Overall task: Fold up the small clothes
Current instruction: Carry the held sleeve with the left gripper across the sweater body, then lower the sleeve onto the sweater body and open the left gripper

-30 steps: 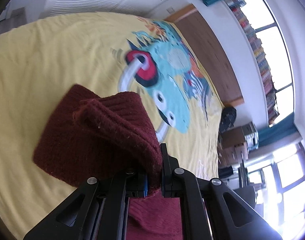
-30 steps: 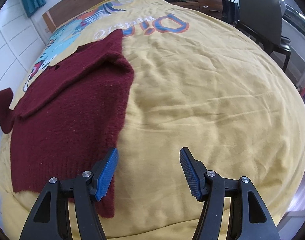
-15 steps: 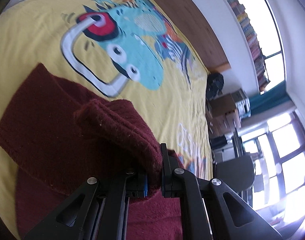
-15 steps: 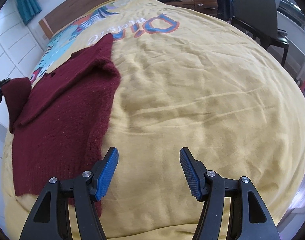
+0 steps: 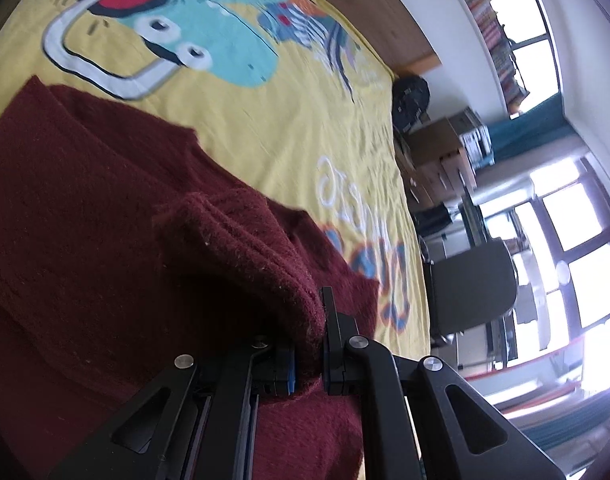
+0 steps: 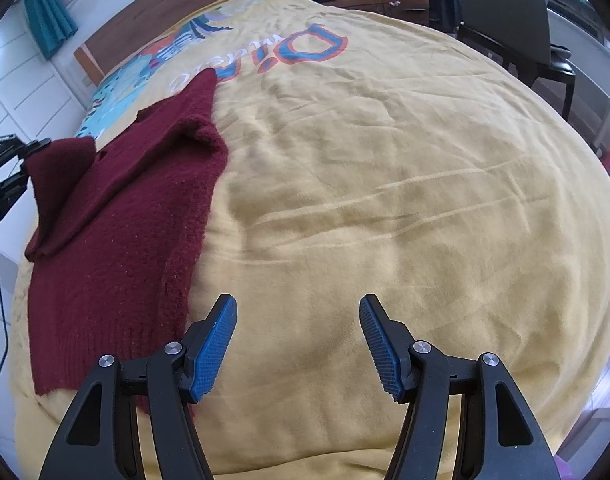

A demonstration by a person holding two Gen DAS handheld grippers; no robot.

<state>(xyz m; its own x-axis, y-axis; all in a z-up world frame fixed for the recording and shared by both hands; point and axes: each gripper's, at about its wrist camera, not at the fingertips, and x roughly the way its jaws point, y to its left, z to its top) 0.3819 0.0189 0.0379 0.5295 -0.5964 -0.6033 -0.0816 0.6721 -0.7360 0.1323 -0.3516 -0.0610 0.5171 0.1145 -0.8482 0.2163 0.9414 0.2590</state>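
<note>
Two hand-held grippers: left (image 5: 309, 354) clamps the maroon sweater's (image 6: 117, 216) sleeve; right (image 6: 299, 344) gapes just right of its hem.

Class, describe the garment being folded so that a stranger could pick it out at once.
Start at the big yellow bedspread with its cartoon print. On its left side lies a dark red knitted sweater, one sleeve pinched in the left gripper. It is the only garment there.

A plain maroon knit sweater (image 6: 117, 216) lies on a yellow bedspread (image 6: 385, 200) printed with a turquoise cartoon.
</note>
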